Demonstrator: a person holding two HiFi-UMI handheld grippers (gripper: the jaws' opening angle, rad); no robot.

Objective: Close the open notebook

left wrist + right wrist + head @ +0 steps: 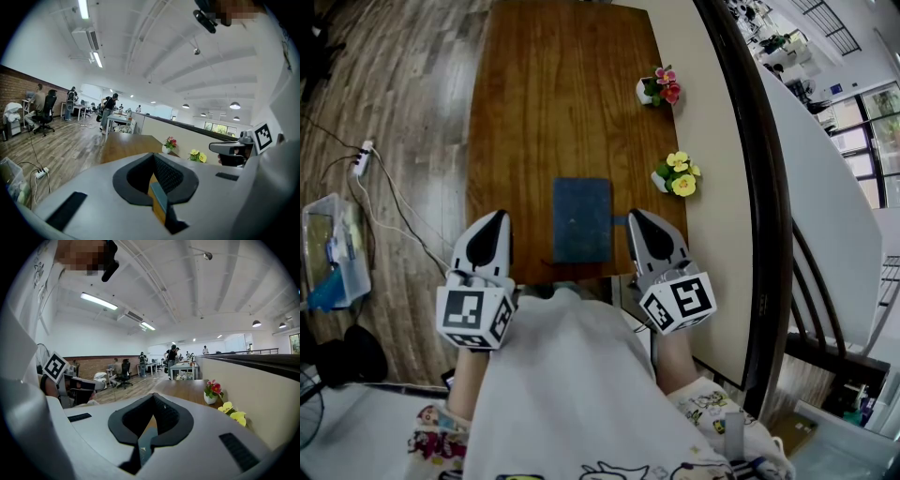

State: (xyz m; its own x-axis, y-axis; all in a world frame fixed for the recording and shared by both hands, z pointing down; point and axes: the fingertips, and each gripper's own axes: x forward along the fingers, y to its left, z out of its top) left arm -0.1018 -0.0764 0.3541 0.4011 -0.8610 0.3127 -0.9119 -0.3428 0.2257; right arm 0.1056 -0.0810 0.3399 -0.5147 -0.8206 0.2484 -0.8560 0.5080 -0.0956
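Head view: blue notebook (pixel 581 220), cover shut, flat at frame centre on wooden table (pixel 553 94). Left gripper (pixel 496 217) just beside it at lower left, right gripper (pixel 636 217) just beside it at lower right. Red flower pot (pixel 659 86) and yellow flower pot (pixel 676 174) at upper right.

Left gripper view: jaws pressed together, nothing clamped.

Right gripper view: jaws likewise together, empty.

The left claw (pixel 494 221) and the right claw (pixel 637 220) are held side by side, well apart, both pointing to the far side and tipped slightly downward. Each has its jaws pressed together with nothing gripped. The left marker cube (pixel 475 319) and the right marker cube (pixel 678 302) sit at the near ends. The left forearm (pixel 467 380) and right forearm (pixel 675 364) run back from them.
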